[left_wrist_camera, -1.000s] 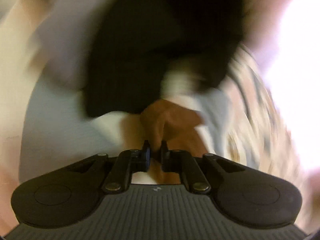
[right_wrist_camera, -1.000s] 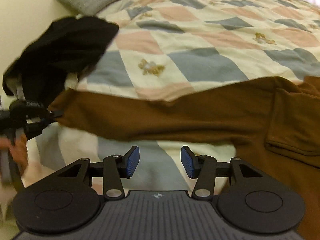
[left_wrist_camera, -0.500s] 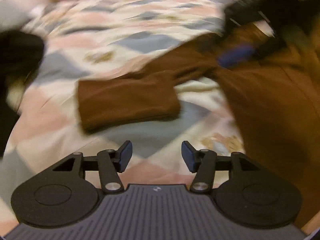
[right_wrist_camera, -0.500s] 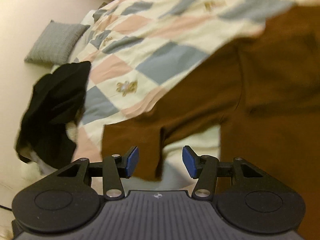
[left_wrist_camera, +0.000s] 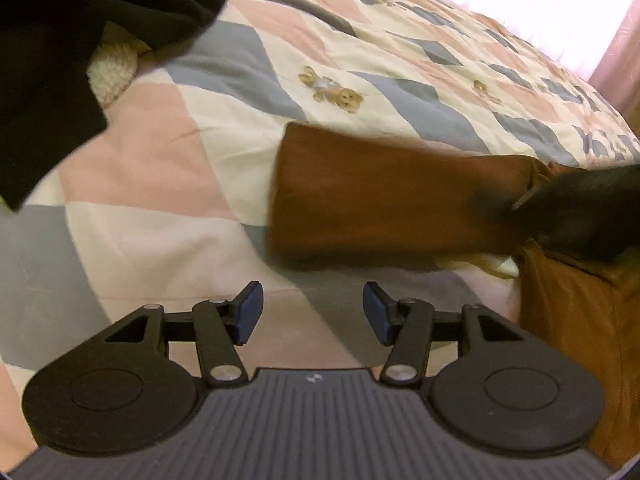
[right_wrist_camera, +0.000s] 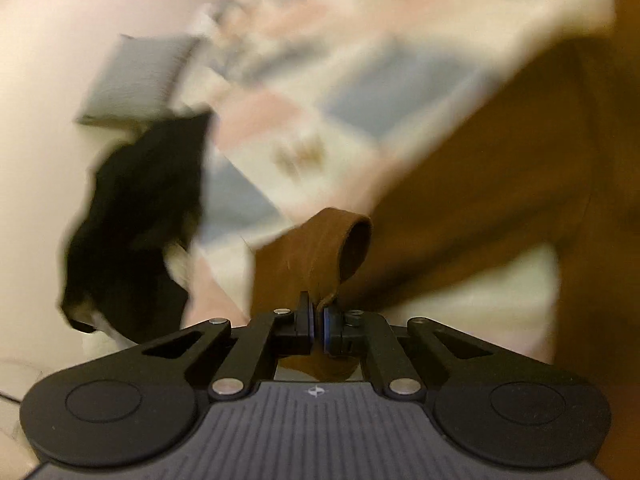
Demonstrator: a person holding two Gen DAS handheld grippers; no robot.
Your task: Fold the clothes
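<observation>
Two grippers on the job here, and they're doing different things. My right gripper (right_wrist_camera: 317, 322) has its fingers (right_wrist_camera: 306, 324) pinched tight on a bit of the brown shirt (right_wrist_camera: 500, 184), right by the cuff of the sleeve (right_wrist_camera: 316, 256), which curls up into a little open tube just above the pads. The right wrist view is pretty smeared, so fine detail is hard to make out. My left gripper (left_wrist_camera: 313, 314) is spread open with nothing between the blue pads, hovering over the quilt (left_wrist_camera: 168, 168), so that one's holding zilch. From the left wrist view the brown sleeve (left_wrist_camera: 380, 200) lies across the bed in front of my left fingers, a bit beyond them, and runs off to the right where the dark blur of my other gripper (left_wrist_camera: 580, 208) has hold of it. More of the shirt is bunched at the right edge, just beside my right-hand pad. The quilt is a checked one in pink, grey and cream with little teddy bears (left_wrist_camera: 332, 90) on it. Off to the left there's a black garment (left_wrist_camera: 60, 40) heaped on the bed, well apart from the shirt, with something cream and knitted (left_wrist_camera: 114, 64) poking out under it. In the right wrist view I can also see a grey pillow (right_wrist_camera: 136, 80) past that black pile (right_wrist_camera: 136, 220).
</observation>
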